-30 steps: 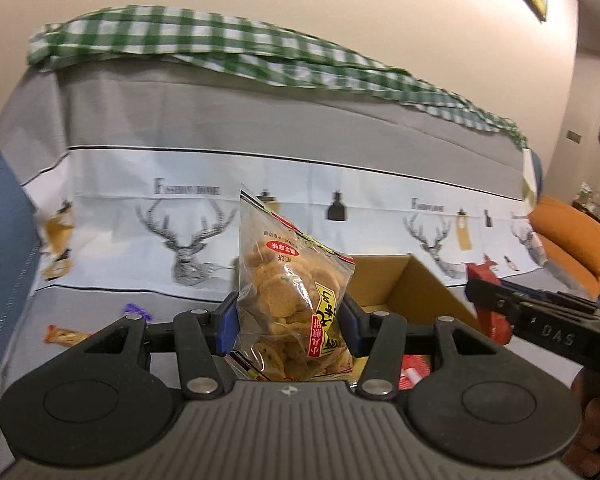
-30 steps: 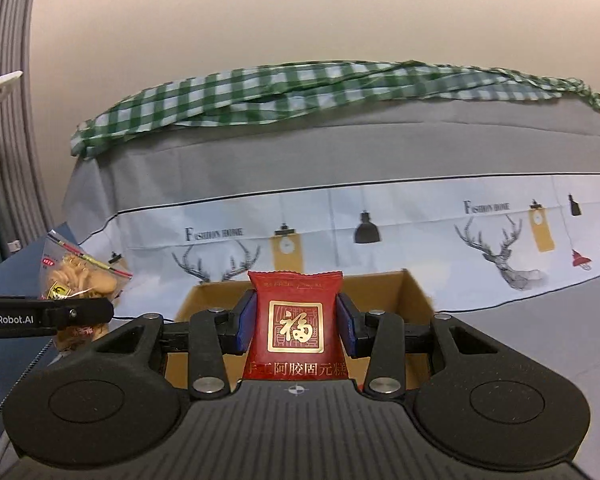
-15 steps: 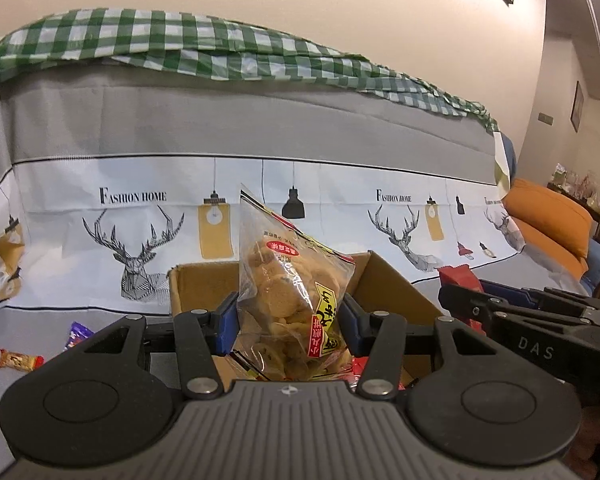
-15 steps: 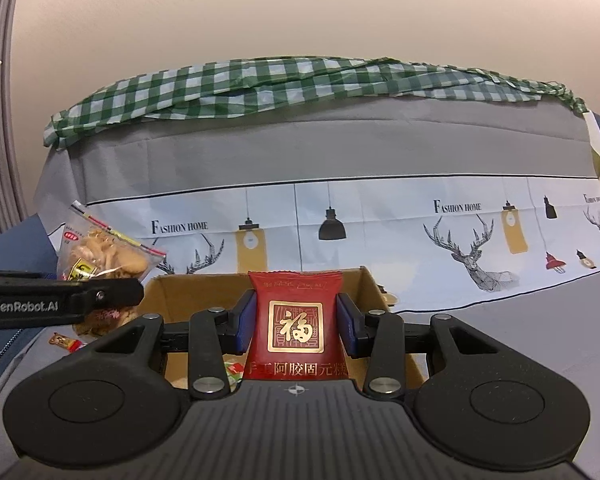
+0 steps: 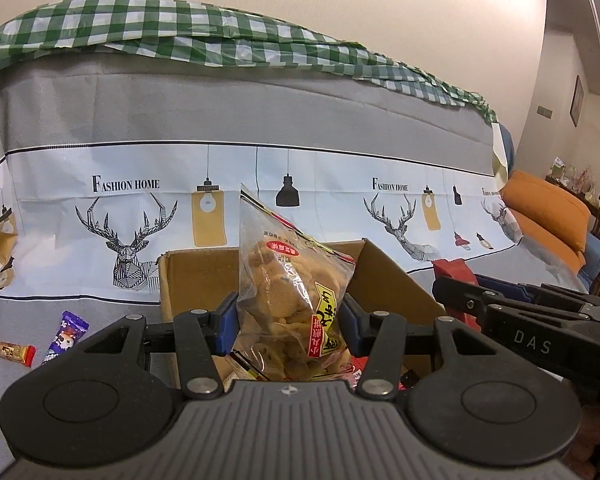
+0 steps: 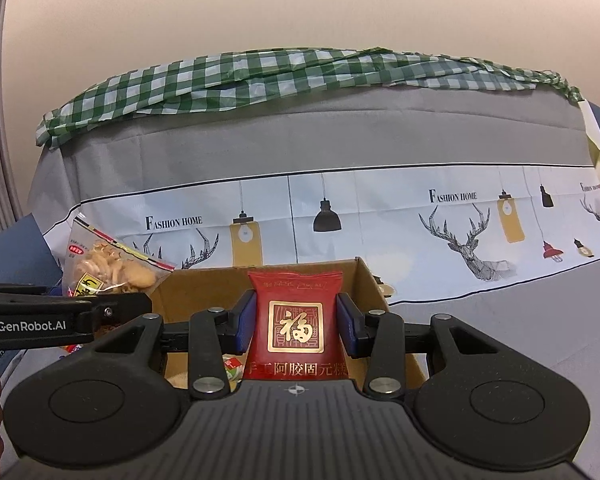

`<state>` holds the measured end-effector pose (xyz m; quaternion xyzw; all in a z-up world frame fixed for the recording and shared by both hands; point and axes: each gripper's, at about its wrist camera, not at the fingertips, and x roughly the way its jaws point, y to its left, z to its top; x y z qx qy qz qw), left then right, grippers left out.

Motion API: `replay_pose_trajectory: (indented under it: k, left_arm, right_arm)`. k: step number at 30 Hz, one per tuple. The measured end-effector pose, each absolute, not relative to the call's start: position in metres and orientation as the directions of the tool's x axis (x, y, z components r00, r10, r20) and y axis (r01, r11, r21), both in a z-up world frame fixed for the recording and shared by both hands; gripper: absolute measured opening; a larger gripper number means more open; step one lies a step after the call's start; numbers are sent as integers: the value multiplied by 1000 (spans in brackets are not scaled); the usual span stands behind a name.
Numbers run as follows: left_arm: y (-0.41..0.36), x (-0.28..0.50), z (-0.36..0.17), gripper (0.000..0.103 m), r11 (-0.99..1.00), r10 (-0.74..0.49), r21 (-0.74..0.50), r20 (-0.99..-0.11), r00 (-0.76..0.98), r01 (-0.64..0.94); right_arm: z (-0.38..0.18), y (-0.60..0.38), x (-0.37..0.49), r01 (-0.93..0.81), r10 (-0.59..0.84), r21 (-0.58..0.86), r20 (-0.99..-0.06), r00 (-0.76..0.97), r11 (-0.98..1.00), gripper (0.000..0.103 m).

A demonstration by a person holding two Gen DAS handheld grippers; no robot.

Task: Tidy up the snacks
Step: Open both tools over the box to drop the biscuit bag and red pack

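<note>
Tongs (image 5: pixel 288 320) (image 6: pixel 296 320): two; packets: two.

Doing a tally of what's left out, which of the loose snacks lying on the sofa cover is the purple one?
The purple packet, the one nearer the cardboard box. The orange-and-red bar lies farther left.

Grey covered sofa seat (image 5: pixel 80 312), cardboard box (image 5: pixel 196 276), two small wrapped snacks (image 5: pixel 66 336)

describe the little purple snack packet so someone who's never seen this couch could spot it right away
Start at the open cardboard box on the grey sofa cover. Left of it two small packets lie loose. The purple packet is the nearer to the box, beside an orange-red one.
</note>
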<state>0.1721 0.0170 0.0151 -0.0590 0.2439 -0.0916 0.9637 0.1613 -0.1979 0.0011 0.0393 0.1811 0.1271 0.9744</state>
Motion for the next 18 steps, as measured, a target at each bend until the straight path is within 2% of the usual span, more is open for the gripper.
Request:
replay_pose_trajectory:
  k: [18]
  left_arm:
    - [14,168,19,56,964,-249,-196,-425,870,180]
  right_arm:
    - [-1,-195,162,-227,255,120,-348,902,966,44]
